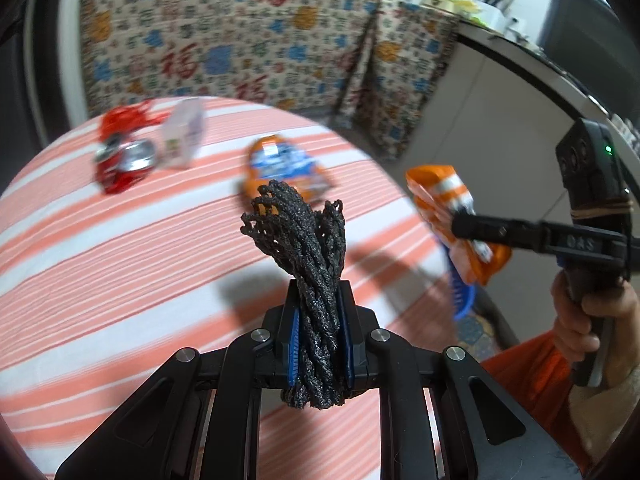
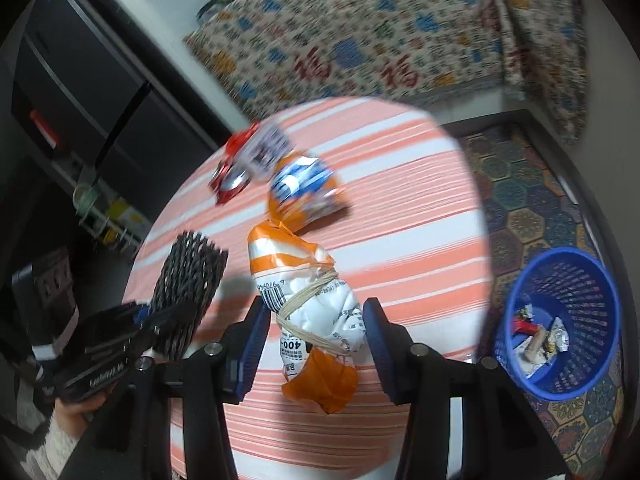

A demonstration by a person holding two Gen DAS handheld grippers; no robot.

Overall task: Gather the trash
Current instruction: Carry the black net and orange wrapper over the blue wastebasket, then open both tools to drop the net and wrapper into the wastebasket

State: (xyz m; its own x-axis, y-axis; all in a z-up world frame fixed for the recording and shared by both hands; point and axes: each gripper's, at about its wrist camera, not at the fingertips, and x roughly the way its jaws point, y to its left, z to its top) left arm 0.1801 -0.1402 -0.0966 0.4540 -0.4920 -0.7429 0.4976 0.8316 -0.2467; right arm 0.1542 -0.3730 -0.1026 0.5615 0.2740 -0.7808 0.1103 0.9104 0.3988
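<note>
My left gripper [image 1: 318,300] is shut on a black foam net sleeve [image 1: 300,228], held above the striped round table [image 1: 120,240]; the sleeve also shows in the right wrist view [image 2: 186,280]. My right gripper [image 2: 316,320] holds an orange and white wrapper bound with rubber bands [image 2: 312,312]; its jaws stand wide, and the left wrist view shows the wrapper [image 1: 452,216] pinched at the fingertips beyond the table's right edge. On the table lie an orange and blue snack bag [image 2: 304,196], a crushed red can [image 1: 124,164] and a small white carton [image 1: 182,136].
A blue mesh basket [image 2: 560,320] with several scraps inside stands on the patterned floor mat right of the table. A cloth-covered piece of furniture [image 1: 240,40] stands behind the table. A dark cabinet [image 2: 80,100] is at the left.
</note>
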